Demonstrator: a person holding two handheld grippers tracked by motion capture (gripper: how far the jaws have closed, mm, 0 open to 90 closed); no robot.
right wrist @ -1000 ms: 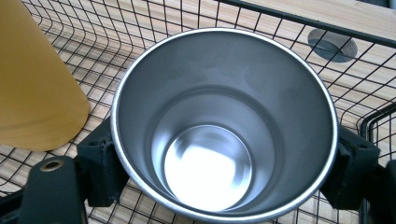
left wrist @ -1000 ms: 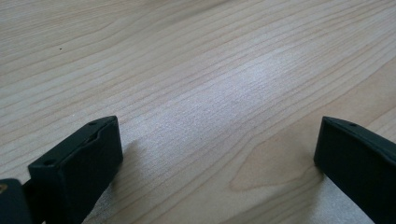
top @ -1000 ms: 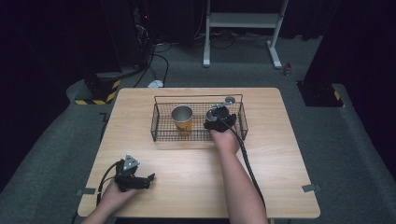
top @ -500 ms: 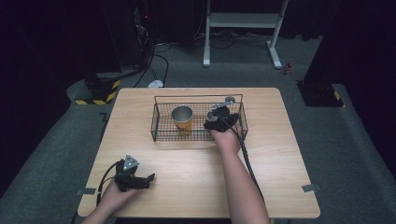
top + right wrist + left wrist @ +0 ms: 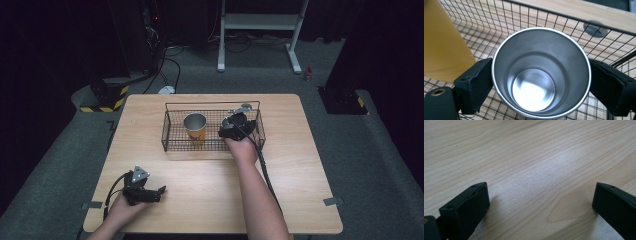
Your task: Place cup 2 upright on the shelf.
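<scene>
A black wire basket stands on the wooden table. A yellow cup with a steel inside stands upright in its middle. My right gripper reaches into the basket's right end. In the right gripper view a steel cup sits upright between the two jaws of my right gripper, both pressed against its sides. The yellow cup is just to its left. My left gripper rests open on the table at the front left, with bare wood between its jaws.
A grey round disc is set in the tabletop just behind the basket's back wire. The person's right forearm crosses the table's middle. Cables trail from both grippers. Dark floor and a white stand lie beyond the table.
</scene>
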